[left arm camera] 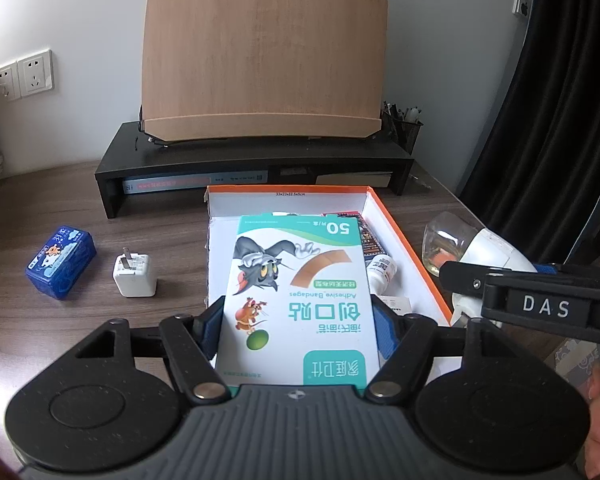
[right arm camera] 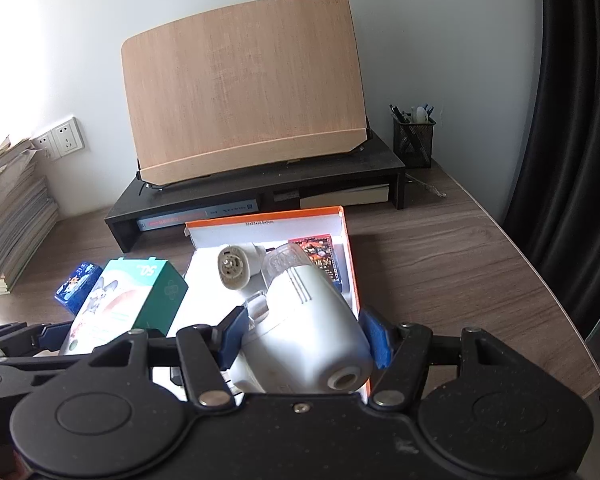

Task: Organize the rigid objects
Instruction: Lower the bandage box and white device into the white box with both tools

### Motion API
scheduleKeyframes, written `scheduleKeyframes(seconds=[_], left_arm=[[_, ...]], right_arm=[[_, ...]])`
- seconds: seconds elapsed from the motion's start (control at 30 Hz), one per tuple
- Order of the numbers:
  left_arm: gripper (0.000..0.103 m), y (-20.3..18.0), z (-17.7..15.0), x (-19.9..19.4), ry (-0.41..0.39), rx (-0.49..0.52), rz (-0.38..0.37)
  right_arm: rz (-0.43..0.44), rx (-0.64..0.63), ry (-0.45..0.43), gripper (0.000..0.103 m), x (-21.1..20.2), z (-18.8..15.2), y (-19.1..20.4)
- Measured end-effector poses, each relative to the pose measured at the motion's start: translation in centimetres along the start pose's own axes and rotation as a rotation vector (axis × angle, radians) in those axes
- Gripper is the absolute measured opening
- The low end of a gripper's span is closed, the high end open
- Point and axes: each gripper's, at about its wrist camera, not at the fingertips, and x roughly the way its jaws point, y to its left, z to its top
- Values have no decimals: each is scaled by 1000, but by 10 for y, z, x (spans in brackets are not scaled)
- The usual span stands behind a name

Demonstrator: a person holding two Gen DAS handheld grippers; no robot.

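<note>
Already in box: a card pack with red and dark print (right arm camera: 320, 254), a small white bottle (left arm camera: 382, 270) and a round-ended white part (right arm camera: 236, 266) lie inside the orange-rimmed cardboard box (left arm camera: 408, 240).
In hand, left: the left gripper (left arm camera: 300, 316) is clamped on the adhesive bandage box (left arm camera: 304, 292), blue pads pressed against its two long sides. The carton hangs over the near-left part of the open box (touching the box floor or not: cannot tell).
In hand, right: the right gripper (right arm camera: 304, 340) is closed around a white handheld appliance (right arm camera: 304, 320), its clear front cup (right arm camera: 286, 264) pointing over the box interior. Its body sits between the pads, over the box's near-right edge.
Left on desk: the blue tin (left arm camera: 60, 262) and the white charger plug (left arm camera: 134, 274) stand just beside each other, left of the box, on the wooden desk (left arm camera: 80, 340).
Progress estimate: roughly halfway; two items mid-placement, two not yet collected.
</note>
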Motion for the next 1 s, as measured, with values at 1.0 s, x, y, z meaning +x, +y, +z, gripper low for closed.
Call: scheduleKeyframes(seconds=[1.0], left_arm=[[71,1,-14,17,68,-10,0]], right_arm=[[-17,-12,61,74,13,-18,-6]])
